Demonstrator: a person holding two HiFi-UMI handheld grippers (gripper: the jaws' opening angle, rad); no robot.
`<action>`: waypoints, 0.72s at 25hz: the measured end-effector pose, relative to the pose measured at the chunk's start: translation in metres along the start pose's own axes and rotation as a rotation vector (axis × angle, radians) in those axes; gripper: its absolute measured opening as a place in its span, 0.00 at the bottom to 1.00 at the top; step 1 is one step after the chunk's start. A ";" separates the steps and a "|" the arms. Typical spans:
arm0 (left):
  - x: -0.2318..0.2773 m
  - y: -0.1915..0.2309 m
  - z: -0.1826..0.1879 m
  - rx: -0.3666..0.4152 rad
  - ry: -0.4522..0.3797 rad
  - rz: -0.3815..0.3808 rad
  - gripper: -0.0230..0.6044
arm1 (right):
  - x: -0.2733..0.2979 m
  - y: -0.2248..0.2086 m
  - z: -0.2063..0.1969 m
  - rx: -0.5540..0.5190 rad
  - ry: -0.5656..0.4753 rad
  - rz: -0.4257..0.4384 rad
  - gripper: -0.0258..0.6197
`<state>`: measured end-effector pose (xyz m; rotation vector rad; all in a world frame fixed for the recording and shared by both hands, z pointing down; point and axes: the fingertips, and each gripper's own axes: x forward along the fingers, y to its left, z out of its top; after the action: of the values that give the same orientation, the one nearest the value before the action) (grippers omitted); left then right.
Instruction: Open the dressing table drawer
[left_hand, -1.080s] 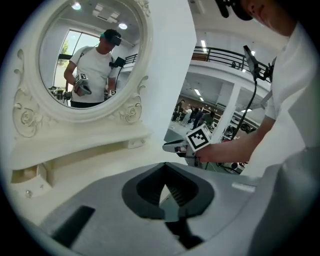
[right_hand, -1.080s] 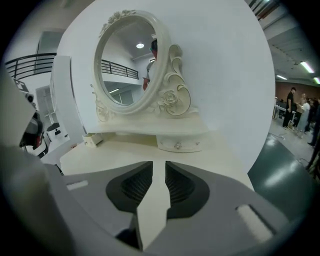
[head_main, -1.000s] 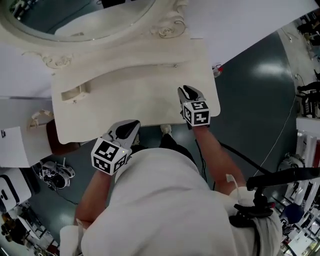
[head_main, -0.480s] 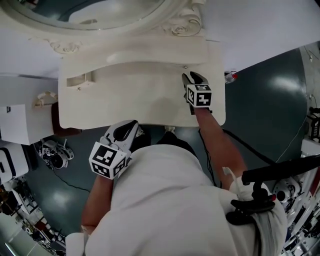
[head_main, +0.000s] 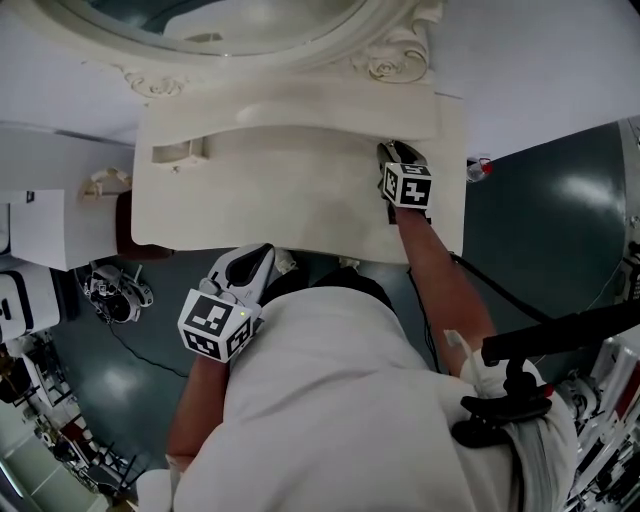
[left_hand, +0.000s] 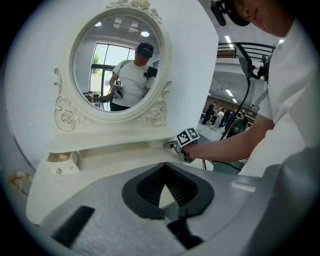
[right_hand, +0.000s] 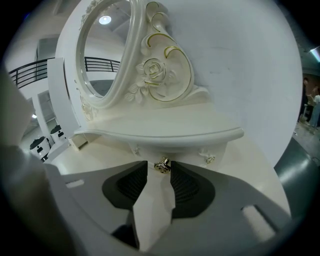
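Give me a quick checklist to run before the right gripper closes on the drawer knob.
1. Right gripper jaws apart: ok, they have just been opening.
2. Drawer knob between the jaws: ok, it sits at their tips and the pads are not pressing on it yet.
3. Gripper lined up with the knob: ok, it points straight at it.
4. Drawer shut so far: cannot tell, its front is mostly hidden under the shelf.
5. Left gripper out of the way: ok, it is held back at the table's front edge, jaws together and empty.
6. Tabletop behind the right gripper free for the pull: ok.
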<state>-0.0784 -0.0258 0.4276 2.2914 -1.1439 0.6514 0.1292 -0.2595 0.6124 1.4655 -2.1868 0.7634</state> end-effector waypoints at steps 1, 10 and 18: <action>-0.001 0.000 0.000 0.000 0.001 0.003 0.04 | 0.000 -0.001 0.001 0.003 -0.002 -0.008 0.26; 0.000 0.001 0.002 0.007 0.008 0.002 0.04 | 0.002 -0.008 0.001 0.007 0.000 -0.034 0.19; 0.006 0.000 0.001 0.013 0.016 -0.020 0.04 | -0.002 -0.003 -0.007 -0.011 0.011 -0.029 0.19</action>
<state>-0.0756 -0.0299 0.4303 2.3019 -1.1111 0.6704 0.1328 -0.2550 0.6173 1.4809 -2.1540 0.7469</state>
